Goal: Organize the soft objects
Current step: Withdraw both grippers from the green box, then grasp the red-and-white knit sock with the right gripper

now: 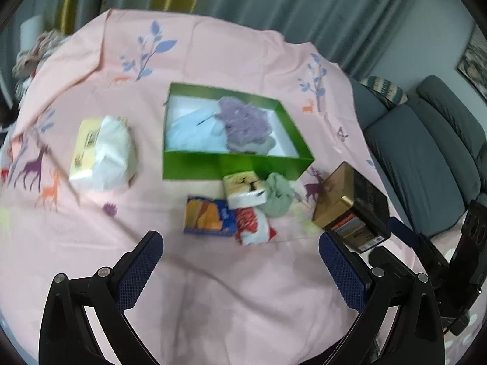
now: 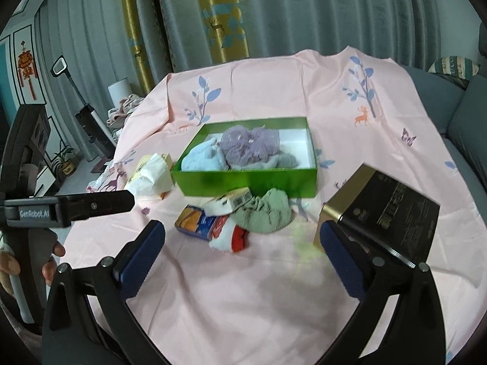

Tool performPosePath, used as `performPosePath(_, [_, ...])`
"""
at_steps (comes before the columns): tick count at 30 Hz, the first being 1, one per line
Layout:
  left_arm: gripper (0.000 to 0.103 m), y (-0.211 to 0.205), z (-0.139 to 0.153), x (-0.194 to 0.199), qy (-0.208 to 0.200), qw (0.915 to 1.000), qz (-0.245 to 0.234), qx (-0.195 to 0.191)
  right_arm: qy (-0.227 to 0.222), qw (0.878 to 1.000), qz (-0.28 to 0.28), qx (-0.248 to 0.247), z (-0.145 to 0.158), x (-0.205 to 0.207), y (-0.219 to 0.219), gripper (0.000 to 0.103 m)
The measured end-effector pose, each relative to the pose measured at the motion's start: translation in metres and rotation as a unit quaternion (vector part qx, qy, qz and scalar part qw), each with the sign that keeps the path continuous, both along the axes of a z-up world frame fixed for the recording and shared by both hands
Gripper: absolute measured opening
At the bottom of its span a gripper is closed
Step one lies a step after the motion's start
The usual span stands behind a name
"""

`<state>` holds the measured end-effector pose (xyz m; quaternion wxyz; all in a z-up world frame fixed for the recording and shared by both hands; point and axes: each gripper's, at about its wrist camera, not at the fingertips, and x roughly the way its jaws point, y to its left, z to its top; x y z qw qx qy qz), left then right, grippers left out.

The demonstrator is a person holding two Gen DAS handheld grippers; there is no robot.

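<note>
A green open box [image 1: 234,165] [image 2: 249,179] sits mid-table and holds a light blue cloth [image 1: 191,130] [image 2: 202,159], a purple knit piece [image 1: 245,118] [image 2: 249,144] and a grey cloth [image 2: 284,161]. In front of it lie a green cloth [image 1: 278,197] [image 2: 264,213] and a red and white sock [image 1: 254,226] [image 2: 232,237]. My left gripper [image 1: 240,254] is open and empty above the near table. My right gripper [image 2: 243,243] is open and empty just before the sock.
A tissue pack [image 1: 103,152] [image 2: 150,175] lies left of the box. A small tissue packet [image 1: 245,190] and a blue and orange packet [image 1: 210,216] [image 2: 197,222] lie by the sock. A gold and black tin [image 1: 350,206] [image 2: 383,213] stands right. A sofa [image 1: 426,152] lies beyond.
</note>
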<state>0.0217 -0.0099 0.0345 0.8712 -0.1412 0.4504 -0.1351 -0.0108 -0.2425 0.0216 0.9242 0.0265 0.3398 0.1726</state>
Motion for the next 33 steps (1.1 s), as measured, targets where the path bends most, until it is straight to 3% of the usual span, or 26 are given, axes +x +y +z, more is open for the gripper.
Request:
performPosePath(14, [0.102, 0.013, -0.064, -0.008, 0.048, 0.9984, -0.003, -0.029, 0.049, 0.998, 0.035, 0.019, -0.064, -0.006, 0.02, 0.1])
performPosePath(18, [0.102, 0.016, -0.071, -0.003, 0.051, 0.9979, -0.003, -0.039, 0.068, 0.997, 0.04, 0.013, -0.081, 0.01, 0.03, 0.087])
performPosePath(25, [0.102, 0.019, -0.08, 0.009, 0.052, 0.998, -0.003, -0.035, 0.084, 0.995, 0.04, 0.025, -0.097, 0.046, 0.04, 0.079])
performPosePath(31, [0.102, 0.02, -0.09, 0.022, 0.062, 0.9975, -0.007, -0.034, 0.109, 0.993, 0.036, 0.014, -0.116, 0.079, 0.049, 0.068])
performPosePath(33, [0.102, 0.02, -0.092, 0.025, 0.064, 0.9973, -0.009, -0.034, 0.116, 0.992, 0.038, 0.016, -0.123, 0.086, 0.05, 0.06])
